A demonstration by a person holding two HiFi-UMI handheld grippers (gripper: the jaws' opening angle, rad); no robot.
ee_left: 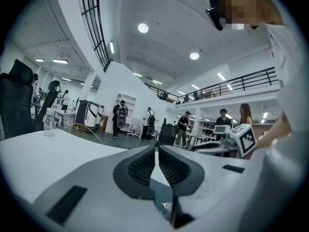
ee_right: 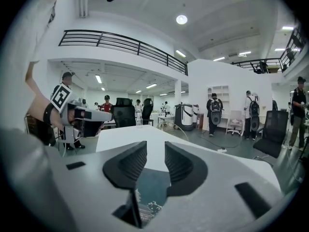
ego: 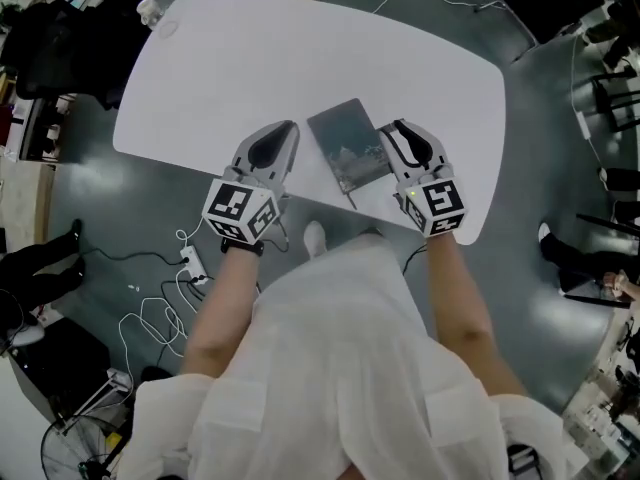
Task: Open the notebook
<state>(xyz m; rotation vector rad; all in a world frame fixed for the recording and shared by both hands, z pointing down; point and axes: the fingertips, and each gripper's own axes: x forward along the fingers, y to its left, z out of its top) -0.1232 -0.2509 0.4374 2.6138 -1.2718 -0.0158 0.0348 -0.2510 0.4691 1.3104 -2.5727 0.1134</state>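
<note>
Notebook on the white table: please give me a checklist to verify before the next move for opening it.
1. Notebook closed, flat on the table: ok.
2. Nothing lies on its cover: ok.
3. Right gripper jaws apart, empty: ok.
4. Left gripper jaws apart enough: not ok, only a thin slit.
5. One gripper at each side of the notebook: ok.
6. Side where the cover opens: cannot tell.

The person wears a loose white garment (ego: 340,368) with short, wide sleeves (ego: 180,408), and a black band (ego: 243,247) circles the left wrist. The left gripper (ego: 288,128) and right gripper (ego: 395,128) are pale grey with black ribbed fingers (ee_left: 142,170). At its six-o'clock end each carries a black-and-white marker cube (ego: 240,211).
</note>
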